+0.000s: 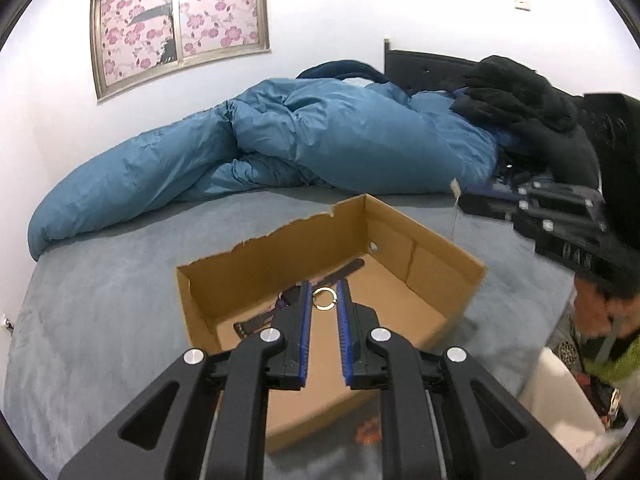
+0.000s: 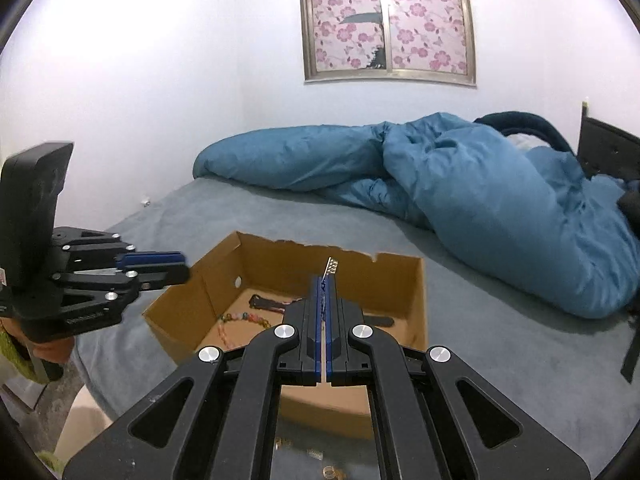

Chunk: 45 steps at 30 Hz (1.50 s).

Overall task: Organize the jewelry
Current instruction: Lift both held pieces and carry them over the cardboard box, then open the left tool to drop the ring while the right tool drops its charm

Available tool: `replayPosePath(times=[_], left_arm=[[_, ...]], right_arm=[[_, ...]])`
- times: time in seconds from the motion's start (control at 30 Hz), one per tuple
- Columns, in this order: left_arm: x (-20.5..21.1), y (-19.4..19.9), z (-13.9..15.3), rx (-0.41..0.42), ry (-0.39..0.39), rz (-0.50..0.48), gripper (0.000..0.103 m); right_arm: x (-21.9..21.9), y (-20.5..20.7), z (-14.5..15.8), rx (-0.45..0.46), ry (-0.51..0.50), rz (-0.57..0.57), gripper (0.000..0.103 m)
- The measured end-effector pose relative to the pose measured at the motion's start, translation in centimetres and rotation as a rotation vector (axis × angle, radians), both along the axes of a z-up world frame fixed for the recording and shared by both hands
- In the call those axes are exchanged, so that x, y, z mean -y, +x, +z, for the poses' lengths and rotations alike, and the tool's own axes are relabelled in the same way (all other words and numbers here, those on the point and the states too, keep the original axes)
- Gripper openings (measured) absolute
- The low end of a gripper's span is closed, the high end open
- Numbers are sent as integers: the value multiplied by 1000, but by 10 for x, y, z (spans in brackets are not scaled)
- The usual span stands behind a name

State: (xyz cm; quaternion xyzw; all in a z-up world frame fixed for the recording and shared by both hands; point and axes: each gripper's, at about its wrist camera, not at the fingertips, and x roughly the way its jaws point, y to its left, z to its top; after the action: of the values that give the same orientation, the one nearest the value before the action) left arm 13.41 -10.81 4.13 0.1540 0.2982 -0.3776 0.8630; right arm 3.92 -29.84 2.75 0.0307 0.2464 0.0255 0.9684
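Observation:
An open cardboard box (image 1: 420, 256) lies on the grey bed. My left gripper (image 1: 324, 294) hangs over it, shut on a small gold ring (image 1: 324, 299) held between the blue pads at the fingertips. My right gripper (image 2: 325, 280) is shut on a small silver piece (image 2: 331, 267) that sticks out past its tips, also above the box (image 2: 400, 280). In the left wrist view the right gripper (image 1: 464, 200) comes in from the right, and a thin strand hangs down from the silver piece (image 1: 454, 188). The left gripper (image 2: 182, 267) shows at the left of the right wrist view. Inside the box lie a bead bracelet (image 2: 240, 317) and a dark watch strap (image 2: 268, 303).
A rumpled blue duvet (image 1: 300, 140) fills the back of the bed, with dark clothes (image 1: 520, 100) by the headboard. Small gold pieces (image 2: 330, 472) and an orange item (image 1: 368, 434) lie on the bed sheet (image 1: 100, 312) in front of the box. A hand (image 1: 596, 312) holds the right gripper.

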Motion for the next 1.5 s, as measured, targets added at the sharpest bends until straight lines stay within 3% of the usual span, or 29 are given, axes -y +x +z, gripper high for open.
replayPosePath(times=[0.37,0.5,0.7,0.83,1.13,1.3,1.5], left_arm=[[57,76,-40,-99,168,94,11],[63,84,-51,-125,204,110,12],[74,92,-67,-164,264,130,12],[75,102,-78,-225,281,172,12],[76,103,-80,-232,283,179,13],[76,103,-78,-238,274,185,23],[74,99,-75,-228,264,191,33]], right_arm=[[13,78,-43,-201,15,-49,0],[16,91,-62,-283,25,-54,0],[16,95,-77,-336,15,-54,0],[17,99,-81,-349,10,-54,0],[21,100,-84,-366,11,-71,3],[21,99,-83,-362,7,-79,4],[21,96,-79,-349,4,-87,17]])
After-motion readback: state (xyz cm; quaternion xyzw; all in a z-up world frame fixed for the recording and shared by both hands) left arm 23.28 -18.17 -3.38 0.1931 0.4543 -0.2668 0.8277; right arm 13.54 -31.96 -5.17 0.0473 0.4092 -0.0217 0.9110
